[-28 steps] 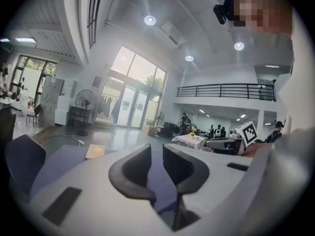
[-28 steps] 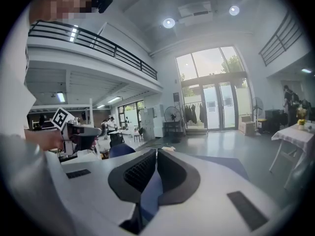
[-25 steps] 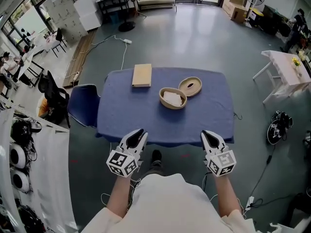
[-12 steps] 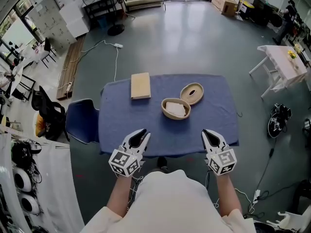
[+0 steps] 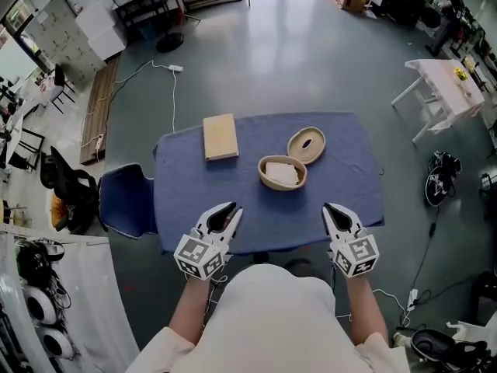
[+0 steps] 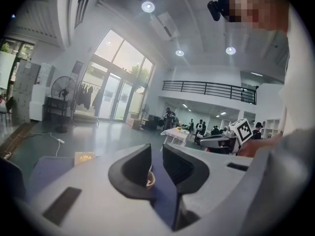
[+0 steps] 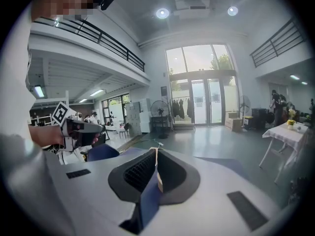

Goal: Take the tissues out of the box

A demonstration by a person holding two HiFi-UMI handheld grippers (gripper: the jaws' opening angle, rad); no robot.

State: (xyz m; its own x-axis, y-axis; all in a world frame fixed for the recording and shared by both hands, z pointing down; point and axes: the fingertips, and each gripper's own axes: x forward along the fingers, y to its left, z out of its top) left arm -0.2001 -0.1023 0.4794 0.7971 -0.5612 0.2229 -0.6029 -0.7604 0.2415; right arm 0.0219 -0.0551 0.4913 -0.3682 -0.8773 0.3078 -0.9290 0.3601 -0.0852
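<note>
Now, the left gripper point(image 5: 224, 210) and right gripper point(image 5: 334, 210) are held over the near edge of the table point(image 5: 186, 200), both empty; the left's jaws are parted by a moderate gap, the right's by a narrow slit; the tissues point(image 5: 281, 172) lie in the open box point(image 5: 265, 179) ahead of and between them, nearer the right; the light box could be dragged or tipped if the tissues are pulled while it is left unsteadied.

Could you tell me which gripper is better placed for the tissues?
Probably the left gripper: its jaws stand wider apart. The right gripper is about as near the tissues in the box, but its jaws nearly meet.
</note>
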